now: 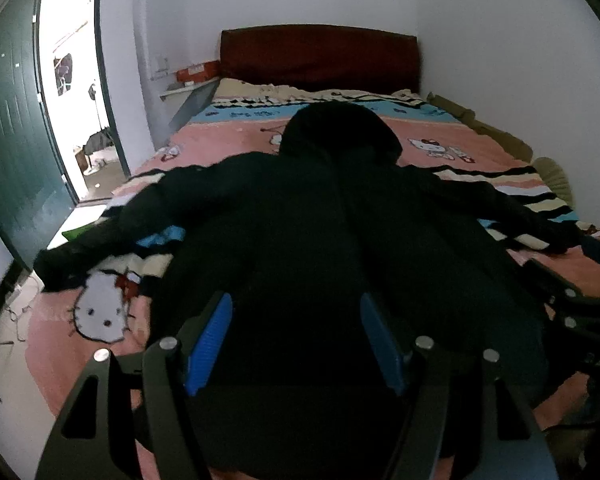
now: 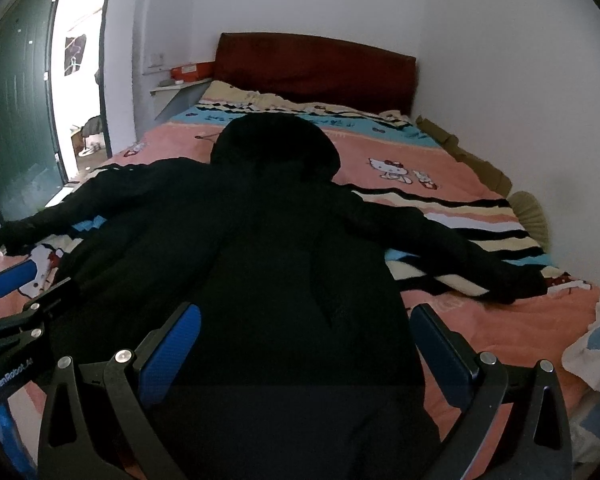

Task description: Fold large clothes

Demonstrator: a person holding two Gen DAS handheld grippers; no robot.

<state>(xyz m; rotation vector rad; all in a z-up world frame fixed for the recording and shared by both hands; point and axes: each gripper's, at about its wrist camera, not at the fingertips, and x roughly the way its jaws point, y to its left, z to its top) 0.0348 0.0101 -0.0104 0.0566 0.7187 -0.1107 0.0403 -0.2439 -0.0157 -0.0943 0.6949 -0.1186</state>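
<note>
A large black hooded jacket lies flat on the bed, hood toward the headboard and both sleeves spread out to the sides; it also fills the middle of the right wrist view. My left gripper is open, its blue pads either side of the jacket's lower left part, just above the hem. My right gripper is open over the jacket's lower right part. Neither holds cloth. The left gripper shows at the left edge of the right wrist view, and the right gripper at the right edge of the left wrist view.
The bed has a pink cartoon-cat sheet and a dark red headboard against white walls. A green door stands open at left. A striped blanket lies under the right sleeve. A white and blue cloth lies at the right edge.
</note>
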